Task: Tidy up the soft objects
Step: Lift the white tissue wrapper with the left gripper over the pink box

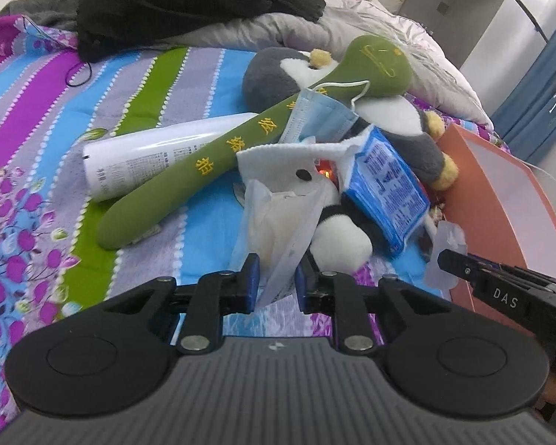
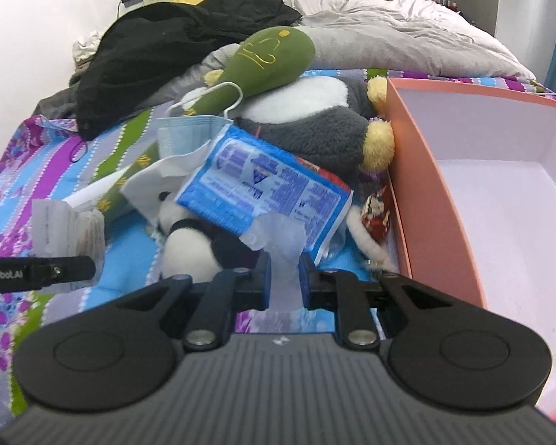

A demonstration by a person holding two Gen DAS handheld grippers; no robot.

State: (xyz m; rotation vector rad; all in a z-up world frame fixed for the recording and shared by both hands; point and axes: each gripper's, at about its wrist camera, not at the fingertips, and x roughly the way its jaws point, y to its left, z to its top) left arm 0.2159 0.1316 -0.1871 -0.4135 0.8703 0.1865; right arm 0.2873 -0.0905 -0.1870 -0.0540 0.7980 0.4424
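On a bed (image 1: 37,118) spread with a striped floral sheet, two hand-held grippers work a heap of soft things. At far left a white tube (image 1: 155,152) lies beside a long green plush stick (image 1: 218,152) that slants up across the pile. The left gripper (image 1: 276,278) has its jaws closed on a crumpled clear wrapper with pale tissue inside (image 1: 278,222), the film pinched between the blue pads and rising just ahead of them. Past it lie a white cloth (image 1: 278,155), a panda plush (image 1: 337,241), a blue face mask (image 1: 315,115), a blue printed packet (image 1: 385,200) and a grey-and-white plush bird (image 2: 315,129). The right gripper (image 2: 283,278) has its jaws clamped on a clear, flimsy piece of plastic (image 2: 281,237), which lies directly between the pads and touches the packet's lower edge. At far right an open pink box (image 2: 426,185), white inside and seemingly bare, stands just beside the pile.

The step in hand appears to be drawing these two light wrappers clear of the heap. Done well, each would be raised slowly and straight, so the film neither tears nor slips from the pads, and so the packet resting against the plastic is not dragged along; the box looks the likely destination.
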